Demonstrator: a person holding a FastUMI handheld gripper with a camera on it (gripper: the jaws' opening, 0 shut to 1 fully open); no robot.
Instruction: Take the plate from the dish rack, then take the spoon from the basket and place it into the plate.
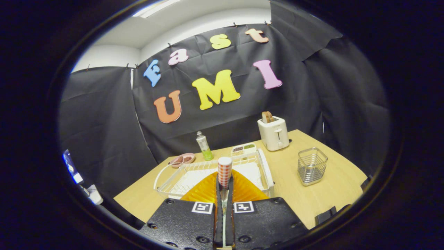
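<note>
Gripper: two fingers drawn close together, clamped on the spoon, whose checked red-and-white handle with a rounded pale cap stands upright from between them. Plate: orange, translucent, ribbed and fluted at the rim, just beyond the fingertips and behind the spoon; whether it stands in the rack or before it cannot be told. Dish rack: clear plastic, rectangular, with white wire-like ribs inside, on the table beyond the plate. Basket: square, metal wire mesh, standing apart from the rack on the toaster's side. Toaster: cream, boxy, a brown slice upright in its slot. Bottle: slim, clear, green liquid. Pink dish and small divided tray behind the rack. Table: pale wood grain, smooth. Booth walls: black creased cloth.
</note>
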